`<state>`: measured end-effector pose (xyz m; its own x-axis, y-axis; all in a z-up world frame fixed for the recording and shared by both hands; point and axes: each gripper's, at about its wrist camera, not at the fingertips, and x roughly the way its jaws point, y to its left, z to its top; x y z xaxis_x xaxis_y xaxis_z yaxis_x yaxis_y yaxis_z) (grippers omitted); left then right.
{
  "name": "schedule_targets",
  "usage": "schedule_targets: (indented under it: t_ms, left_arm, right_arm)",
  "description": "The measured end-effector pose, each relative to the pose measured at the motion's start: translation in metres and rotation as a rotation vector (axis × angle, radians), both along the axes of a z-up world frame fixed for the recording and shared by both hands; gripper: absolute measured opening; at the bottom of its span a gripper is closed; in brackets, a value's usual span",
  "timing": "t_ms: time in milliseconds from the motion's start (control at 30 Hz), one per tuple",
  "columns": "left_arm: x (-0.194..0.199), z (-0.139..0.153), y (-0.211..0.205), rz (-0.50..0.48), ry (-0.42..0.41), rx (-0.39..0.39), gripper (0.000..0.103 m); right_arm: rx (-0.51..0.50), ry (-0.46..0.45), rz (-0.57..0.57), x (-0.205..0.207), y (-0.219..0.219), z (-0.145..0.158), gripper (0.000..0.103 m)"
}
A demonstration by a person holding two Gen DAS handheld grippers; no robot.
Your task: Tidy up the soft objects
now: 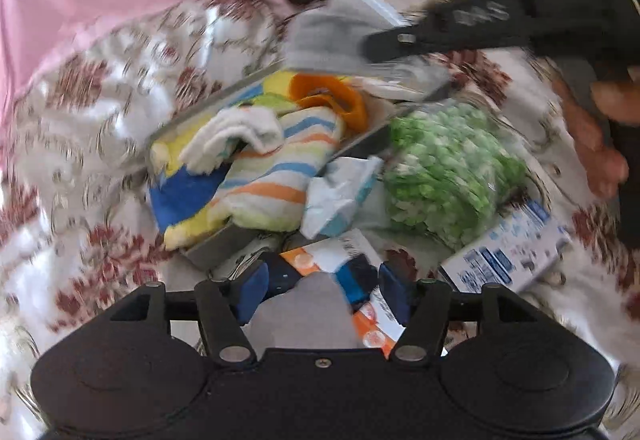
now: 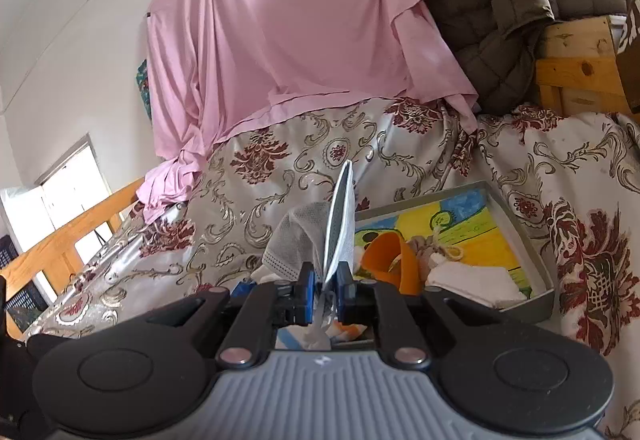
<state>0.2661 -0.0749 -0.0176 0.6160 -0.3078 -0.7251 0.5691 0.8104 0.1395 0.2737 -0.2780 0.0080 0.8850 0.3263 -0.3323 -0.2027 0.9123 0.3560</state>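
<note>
A grey face mask (image 2: 298,236) and a flat white packet (image 2: 342,224) are pinched together between the nearly closed blue pads of the right gripper (image 2: 323,286), the packet standing upright on edge and the mask drooping to its left. In the left wrist view the same grey mask (image 1: 320,39) is seen, blurred, held by the right gripper (image 1: 370,47) above the far end of a grey tray (image 1: 224,244). The tray rests on a floral bedspread (image 1: 100,111) and is filled with a striped towel (image 1: 276,175), a white cloth (image 1: 236,135) and an orange item (image 1: 340,95). The left gripper (image 1: 322,290) is spread open with nothing pressed by its pads; a pale grey shape lies between them, too blurred to identify. Just beyond it lie an orange-and-white packet (image 1: 320,254), a white tissue pack (image 1: 340,191), a bag of green pieces (image 1: 448,167) and a blue-printed box (image 1: 512,252). A pink sheet (image 2: 288,31) hangs behind the bed.
</note>
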Motion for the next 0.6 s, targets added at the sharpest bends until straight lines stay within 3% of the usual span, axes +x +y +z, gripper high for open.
schedule_targets:
  t_ms: [167, 333, 433, 500, 567, 600]
  left_arm:
    - [0.026, -0.005, 0.011, 0.082, 0.073, -0.017, 0.066]
    - [0.046, -0.012, 0.025, 0.106, 0.2, -0.03, 0.073]
    - [0.052, -0.012, 0.033, 0.118, 0.259, -0.06, 0.072]
    - [0.052, -0.01, 0.035, 0.112, 0.273, -0.072, 0.056]
    - [0.052, -0.005, 0.035, 0.113, 0.281, -0.085, 0.028]
    - [0.052, -0.003, 0.035, 0.118, 0.283, -0.083, 0.025]
  right_arm:
    - [0.024, -0.005, 0.002, 0.008, -0.007, -0.003, 0.012]
    - [0.034, 0.003, 0.01, 0.01, -0.008, -0.005, 0.012]
    - [0.034, 0.0, 0.018, 0.01, -0.007, -0.004, 0.012]
    - [0.036, -0.003, 0.022, 0.009, -0.006, -0.003, 0.012]
    - [0.037, -0.006, 0.023, 0.008, -0.006, -0.001, 0.012]
    - [0.04, -0.007, 0.026, 0.008, -0.006, -0.001, 0.012]
